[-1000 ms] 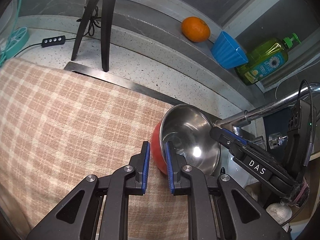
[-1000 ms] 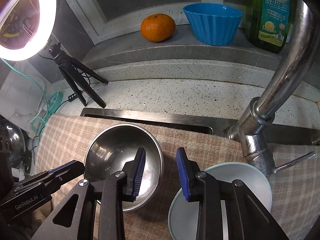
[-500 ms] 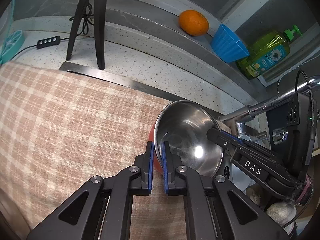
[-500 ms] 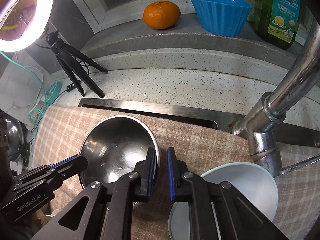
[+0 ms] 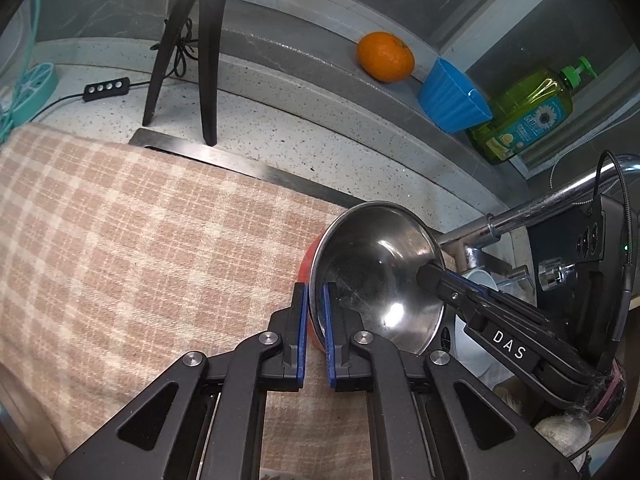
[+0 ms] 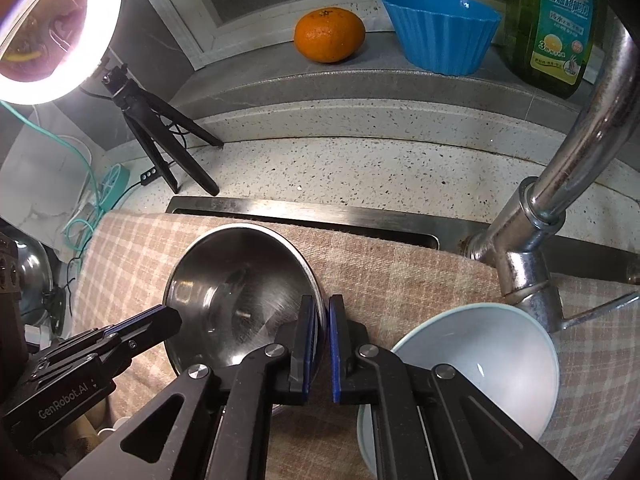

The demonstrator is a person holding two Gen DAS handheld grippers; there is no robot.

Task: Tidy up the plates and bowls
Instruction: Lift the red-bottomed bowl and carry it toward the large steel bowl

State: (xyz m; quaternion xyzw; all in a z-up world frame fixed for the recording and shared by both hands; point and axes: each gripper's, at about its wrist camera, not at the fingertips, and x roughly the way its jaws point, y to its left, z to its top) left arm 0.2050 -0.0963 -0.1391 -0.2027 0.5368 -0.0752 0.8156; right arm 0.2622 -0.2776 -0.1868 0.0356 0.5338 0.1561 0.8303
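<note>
A steel bowl (image 5: 380,264) rests tilted over a red bowl (image 5: 307,260) on the checked cloth (image 5: 140,240). My left gripper (image 5: 315,292) is shut on the steel bowl's near-left rim. My right gripper (image 6: 322,304) is shut on the rim at the opposite side of the same steel bowl (image 6: 240,280). Each view shows the other tool: the right gripper (image 5: 426,272) reaches in from the right, the left gripper (image 6: 172,314) from the lower left. A pale bowl (image 6: 480,360) sits to the right of the right gripper, at the foot of the faucet.
A chrome faucet (image 6: 560,184) rises close on the right. On the back ledge stand an orange (image 6: 329,34), a blue ribbed cup (image 6: 440,28) and a green soap bottle (image 6: 560,20). A black tripod (image 5: 200,60) with a ring light stands on the speckled counter at the left.
Both grippers' jaws have closed from a wide gap onto opposite sides of the steel bowl's rim. The bowl now sits slightly tilted and closer in both views.
</note>
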